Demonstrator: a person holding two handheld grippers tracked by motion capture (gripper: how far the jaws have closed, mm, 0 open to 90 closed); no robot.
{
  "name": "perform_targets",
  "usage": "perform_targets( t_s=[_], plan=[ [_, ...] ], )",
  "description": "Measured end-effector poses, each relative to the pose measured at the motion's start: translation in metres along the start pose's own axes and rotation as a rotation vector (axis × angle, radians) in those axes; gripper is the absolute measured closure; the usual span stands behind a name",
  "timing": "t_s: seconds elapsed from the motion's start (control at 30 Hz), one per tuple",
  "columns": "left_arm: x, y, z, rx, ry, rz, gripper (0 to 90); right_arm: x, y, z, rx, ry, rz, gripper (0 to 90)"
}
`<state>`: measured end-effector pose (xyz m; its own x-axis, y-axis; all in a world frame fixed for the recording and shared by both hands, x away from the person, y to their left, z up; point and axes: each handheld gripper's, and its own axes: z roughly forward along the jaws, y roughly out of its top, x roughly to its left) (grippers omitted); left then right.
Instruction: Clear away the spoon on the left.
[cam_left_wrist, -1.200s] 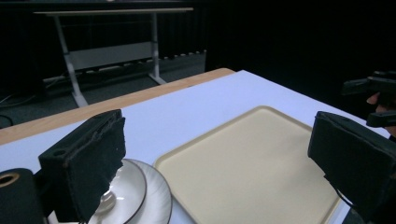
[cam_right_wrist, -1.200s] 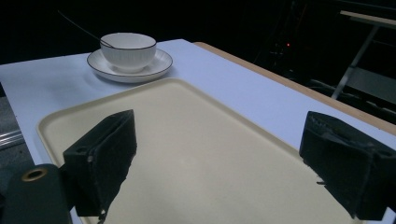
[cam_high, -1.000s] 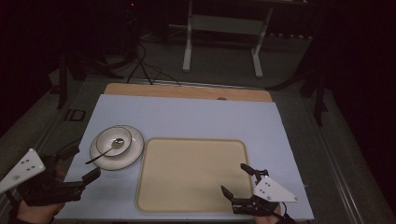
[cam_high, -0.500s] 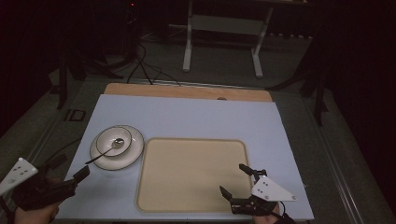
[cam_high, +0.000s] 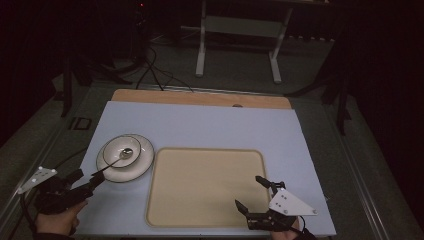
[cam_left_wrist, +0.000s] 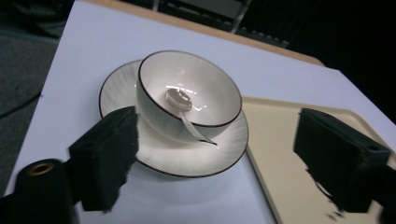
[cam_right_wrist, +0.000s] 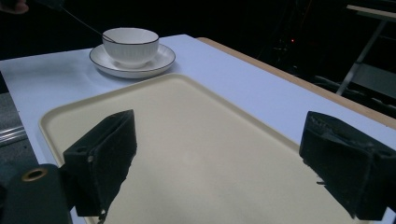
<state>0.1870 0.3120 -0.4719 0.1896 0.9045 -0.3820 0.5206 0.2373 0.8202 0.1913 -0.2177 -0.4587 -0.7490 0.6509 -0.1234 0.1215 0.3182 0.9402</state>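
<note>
A white bowl (cam_high: 128, 151) with a dark rim stands on a matching saucer (cam_high: 142, 167) at the table's left. A metal spoon (cam_high: 125, 152) rests in the bowl, its handle sticking out over the rim toward the near left. My left gripper (cam_high: 89, 179) is open just short of the saucer, its fingertips near the handle's end. In the left gripper view the bowl (cam_left_wrist: 189, 93) and spoon (cam_left_wrist: 180, 100) lie ahead between the spread jaws. A beige tray (cam_high: 205, 185) lies in the middle, empty. My right gripper (cam_high: 250, 192) is open over the tray's near right corner.
The table (cam_high: 200, 125) is pale blue with a wooden strip (cam_high: 200, 98) along its far edge. Behind it on the dark floor are a metal stand (cam_high: 235, 45) and cables (cam_high: 150, 70). The right gripper view has the bowl (cam_right_wrist: 130, 44) far beyond the tray (cam_right_wrist: 201, 140).
My left gripper first drew back toward the near left edge, then came forward and right to the saucer's near side. The right gripper has barely shifted.
</note>
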Motion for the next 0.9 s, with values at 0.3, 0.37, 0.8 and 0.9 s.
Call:
perform_targets(
  t_s=[0.3,0.37,0.8,0.9],
  plan=[
    [0.001,-0.009,0.019,0.028,0.063,-0.085,30.4,-0.001,0.000,0.000,0.000,0.003,-0.001,11.2],
    [0.003,-0.010,0.020,0.018,0.066,-0.107,37.0,-0.001,-0.001,0.000,0.002,0.006,0.007,11.2],
    [0.006,-0.012,0.029,0.010,0.080,-0.162,64.2,-0.002,-0.001,0.000,0.000,0.008,0.010,11.2],
    [0.008,-0.012,0.027,0.002,0.084,-0.176,68.0,-0.001,-0.001,0.000,0.001,0.009,0.006,11.2]
  ],
)
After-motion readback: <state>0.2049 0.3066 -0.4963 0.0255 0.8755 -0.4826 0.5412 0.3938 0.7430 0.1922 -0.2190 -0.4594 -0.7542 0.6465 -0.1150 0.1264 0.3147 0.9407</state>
